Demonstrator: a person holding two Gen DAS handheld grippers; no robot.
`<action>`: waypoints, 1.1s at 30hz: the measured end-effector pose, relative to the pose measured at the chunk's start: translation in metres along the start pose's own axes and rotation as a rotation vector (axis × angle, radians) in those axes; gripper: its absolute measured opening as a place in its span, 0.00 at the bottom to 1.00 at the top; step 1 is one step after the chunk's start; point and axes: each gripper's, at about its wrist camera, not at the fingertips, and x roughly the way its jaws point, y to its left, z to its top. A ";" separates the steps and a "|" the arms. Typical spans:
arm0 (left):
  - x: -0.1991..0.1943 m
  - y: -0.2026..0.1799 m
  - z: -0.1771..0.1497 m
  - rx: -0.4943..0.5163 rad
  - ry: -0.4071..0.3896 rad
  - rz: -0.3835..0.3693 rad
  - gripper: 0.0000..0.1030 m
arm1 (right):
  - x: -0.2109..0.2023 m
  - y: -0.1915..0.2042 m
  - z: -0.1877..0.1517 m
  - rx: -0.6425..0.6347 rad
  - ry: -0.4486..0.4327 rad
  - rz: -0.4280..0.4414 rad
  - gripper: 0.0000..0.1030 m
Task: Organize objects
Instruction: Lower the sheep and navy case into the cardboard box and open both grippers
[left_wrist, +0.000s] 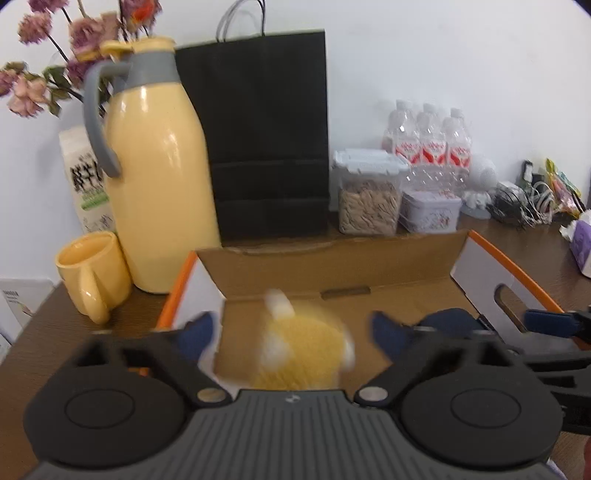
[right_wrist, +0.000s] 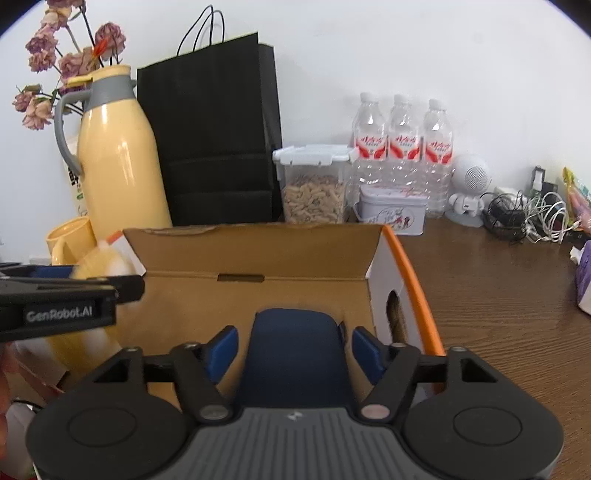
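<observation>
A: The yellow plush toy (left_wrist: 299, 350) sits inside the open cardboard box (left_wrist: 332, 266), toward its left end, blurred in the left wrist view. The left gripper (left_wrist: 291, 332) hangs over it with its blue fingers (left_wrist: 199, 336) spread wide on either side; neither pad touches the toy.

B: The right wrist view shows the same toy (right_wrist: 99, 262) as a yellow and white blur behind the left gripper's black finger (right_wrist: 70, 288) at the box's left wall. The dark blue object (right_wrist: 295, 354), smooth and rounded, lies in the right half of the box, near the wall with the oval cut-out.

A: And the right gripper (right_wrist: 293, 350)?

B: Its jaws stand apart, one blue pad (right_wrist: 223, 349) on each side of the dark blue object, with a gap showing on both sides. What the object is cannot be told.

A: The box has orange edges and its brown flap stands up at the back. It rests on a brown wooden table (right_wrist: 498, 295), near the back edge.

B: Behind the box stands a black paper bag (right_wrist: 210, 136) against the wall. To its left are a yellow thermos jug (right_wrist: 118, 158) with a grey handle and a yellow mug (left_wrist: 92, 273), with a milk carton (left_wrist: 85, 177) and dried pink flowers (left_wrist: 33, 85) at the back left corner.

A: To the bag's right sit a clear container of seeds (right_wrist: 314, 184) with a white clip lid, a small white tin (right_wrist: 391, 212), and three water bottles (right_wrist: 402, 140) with red labels.

B: Further along the back edge stand a small white robot figure (right_wrist: 469, 188) and a tangle of cables (right_wrist: 528, 214).
</observation>
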 end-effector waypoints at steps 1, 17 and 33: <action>-0.003 0.000 0.001 0.002 -0.012 0.011 1.00 | -0.002 -0.001 0.001 0.002 -0.008 -0.002 0.81; -0.057 0.009 0.012 -0.046 -0.122 0.010 1.00 | -0.052 -0.008 0.005 0.011 -0.109 0.033 1.00; -0.156 0.034 -0.023 -0.114 -0.193 0.033 1.00 | -0.154 -0.012 -0.031 -0.042 -0.188 0.064 1.00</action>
